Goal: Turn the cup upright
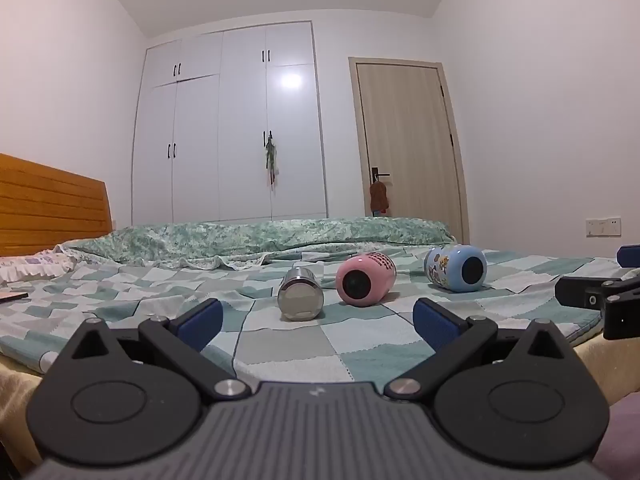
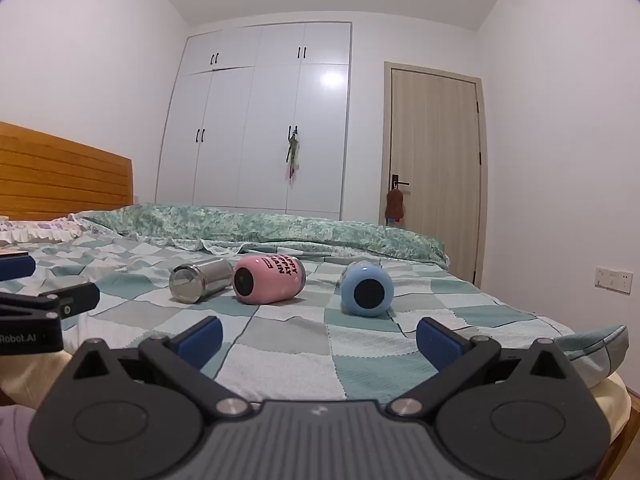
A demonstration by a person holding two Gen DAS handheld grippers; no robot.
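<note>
On the bed [image 1: 280,344], three cups [image 1: 301,294] lie sideways, untouched.

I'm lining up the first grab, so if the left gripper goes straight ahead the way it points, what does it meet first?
Probably the steel cup, lying on its side on the checkered bedspread. The open left gripper centres between it and the pink cup; depth is unclear.

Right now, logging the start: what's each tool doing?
Left tool: open, holding nothing.
Right tool: open, holding nothing.
</note>
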